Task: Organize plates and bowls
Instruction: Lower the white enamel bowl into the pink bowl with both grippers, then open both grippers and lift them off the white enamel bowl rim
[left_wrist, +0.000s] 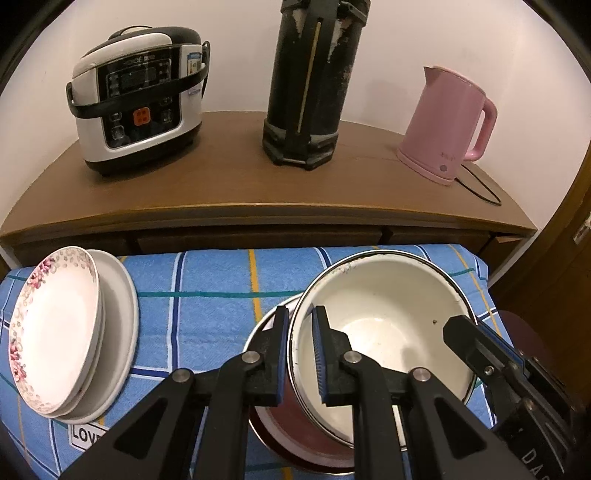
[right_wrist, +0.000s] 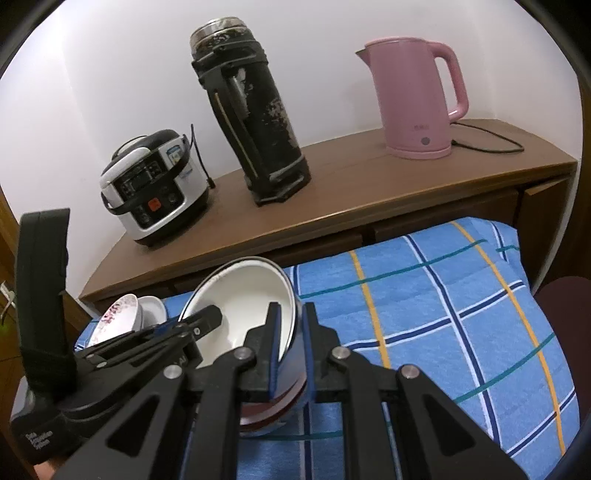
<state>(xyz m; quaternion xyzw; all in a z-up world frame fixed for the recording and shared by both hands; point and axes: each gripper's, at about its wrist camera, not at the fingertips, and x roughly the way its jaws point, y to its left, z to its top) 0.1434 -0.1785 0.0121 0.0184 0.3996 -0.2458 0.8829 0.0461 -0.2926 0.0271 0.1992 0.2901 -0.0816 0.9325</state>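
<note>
— Since both sets of tongs have the same white enamel bowl by its rim, where does it actually sit?

— Tilted, inside a larger bowl with a dark red interior that rests on the blue checked cloth. The left tongs are closed down on the rim's near-left edge, one pad inside the wall and one outside. The right tongs pinch the opposite edge the same way.

— Why two grips for one bowl?

— My guess is that holding it at opposite sides keeps it level while it is nested into the red one, or lifted out; I cannot tell which.

— And the plates?

— Already stacked at the cloth's left end: a flower-rimmed plate on top of a plain white plate, well apart from the bowls.

— Anything further out?

— A wooden tabletop behind the cloth carries a rice cooker, a worn black thermos and a pink kettle.

— Any writing?

— A patch on the cloth reads "LOV", cut off by the tongs. The left tongs' body shows "Data Acquisition System" in the right wrist view. The cooker's brand is too blurred to read
</note>
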